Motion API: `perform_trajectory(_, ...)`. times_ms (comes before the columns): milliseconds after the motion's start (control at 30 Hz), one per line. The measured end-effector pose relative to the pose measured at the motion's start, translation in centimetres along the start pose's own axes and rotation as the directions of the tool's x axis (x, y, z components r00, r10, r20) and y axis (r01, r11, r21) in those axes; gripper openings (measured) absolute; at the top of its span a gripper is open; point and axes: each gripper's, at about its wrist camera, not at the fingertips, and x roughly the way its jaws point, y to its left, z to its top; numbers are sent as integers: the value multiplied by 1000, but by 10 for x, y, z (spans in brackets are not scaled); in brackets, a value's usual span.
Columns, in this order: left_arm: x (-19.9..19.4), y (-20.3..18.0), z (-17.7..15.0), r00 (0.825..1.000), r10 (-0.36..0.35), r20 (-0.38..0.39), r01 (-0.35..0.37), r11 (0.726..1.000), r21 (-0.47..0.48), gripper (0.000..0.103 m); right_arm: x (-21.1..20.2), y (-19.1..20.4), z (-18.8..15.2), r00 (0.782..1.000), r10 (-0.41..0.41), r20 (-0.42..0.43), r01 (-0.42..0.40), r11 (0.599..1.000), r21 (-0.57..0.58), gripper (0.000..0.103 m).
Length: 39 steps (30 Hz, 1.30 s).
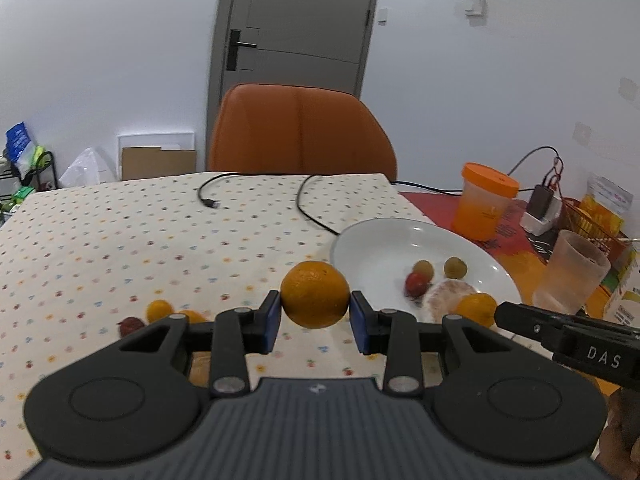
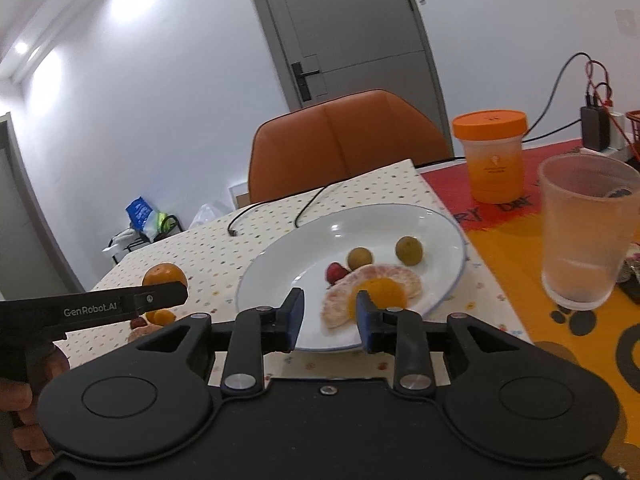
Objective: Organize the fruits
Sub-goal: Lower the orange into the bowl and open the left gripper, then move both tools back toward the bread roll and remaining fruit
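Note:
My left gripper (image 1: pixel 315 300) is shut on a large orange (image 1: pixel 315 290), held above the dotted tablecloth just left of the white plate (image 1: pixel 380 248). The plate (image 2: pixel 360 224) holds two greenish round fruits (image 2: pixel 360 258), a red fruit (image 2: pixel 336 273), a peeled citrus piece (image 2: pixel 340 308) and a small orange (image 2: pixel 384 292). My right gripper (image 2: pixel 329 298) stands open over the plate's near rim, nothing between its fingers; the small orange lies just beyond its right pad (image 2: pixel 362 312). Two small oranges (image 1: pixel 160 310) and a red fruit (image 1: pixel 130 325) lie on the cloth at the left.
An orange-lidded jar (image 2: pixel 490 152) and a frosted cup (image 2: pixel 584 232) stand right of the plate on a red-and-orange mat. A black cable (image 1: pixel 308 204) runs across the cloth behind the plate. An orange chair (image 1: pixel 300 128) stands at the table's far edge.

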Motion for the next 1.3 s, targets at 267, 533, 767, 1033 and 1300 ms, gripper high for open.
perform_trajectory(267, 14, -27, 0, 999, -45, -18, 46, 998, 44, 35, -10, -16, 0, 999, -30, 14, 30, 999, 25, 37)
perform_trajectory(533, 28, -44, 2, 998, -59, -35, 61, 995, 73, 35, -11, -24, -2, 999, -34, 16, 33, 999, 25, 55)
perform_trajectory(767, 28, -52, 6, 999, -49, -11, 50, 994, 96, 39, -15, -30, 0, 999, -36, 39, 34, 998, 56, 83)
perform_trajectory(1033, 19, -41, 5, 999, -32, -22, 34, 996, 86, 58, -13, -22, -1, 999, -23, 36, 22, 999, 47, 88)
perform_trajectory(1300, 5, -16, 2, 1000, 11, -2, -11, 999, 43, 84, -8, -4, -1, 1000, -6, 21, 6, 1000, 16, 95)
